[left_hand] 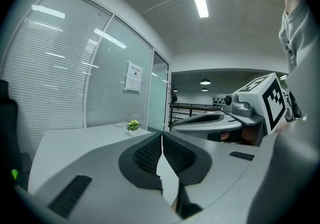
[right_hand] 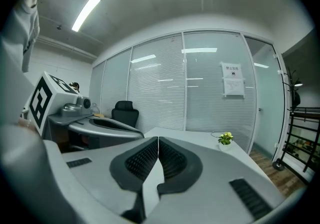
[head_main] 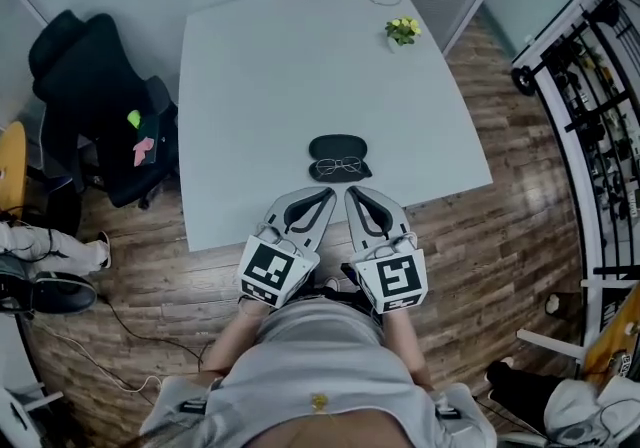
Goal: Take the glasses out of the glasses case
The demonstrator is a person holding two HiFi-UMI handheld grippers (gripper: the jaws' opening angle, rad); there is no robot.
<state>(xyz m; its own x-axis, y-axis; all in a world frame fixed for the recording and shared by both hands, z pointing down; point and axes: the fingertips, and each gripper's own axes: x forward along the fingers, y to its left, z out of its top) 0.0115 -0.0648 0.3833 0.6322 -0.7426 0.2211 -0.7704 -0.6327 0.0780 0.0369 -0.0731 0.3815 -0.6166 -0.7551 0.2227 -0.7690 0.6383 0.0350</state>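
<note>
When looking down from the head view: open glasses case (head_main: 338,147) near the front edge of the white counter (head_main: 260,86), glasses (head_main: 340,168) resting in its nearer half, not yet lifted. Just short of the case, left gripper (head_main: 329,194) and right gripper (head_main: 351,193) side by side, tips angled toward each other, neither touching it. Small potted plant (head_main: 403,31) well apart at the far corner; black office chair (head_main: 95,96) off to the left.

Left gripper view: fingers (left_hand: 147,155) pressed together with nothing between them. Aimed over the counter toward the plant, hence no sight of case or glasses. Right gripper alongside, at the frame's right.

Right gripper view: fingers (right_hand: 142,160) likewise closed on nothing, pointed across the counter toward the plant; case and glasses out of frame.

Risks, as a judgement only: reaching in without first spreading the fingers, and so merely shoving the case along the smooth counter. Pinching a lens, with smearing or scratching to follow. Gripping one thin temple alone, with bending or slipping as the likely result. Lifting from an unsteadied case, and so dragging it up or sliding it along with the glasses. Safer to pin the case with one gripper and take the frame at the bridge with the other.
</note>
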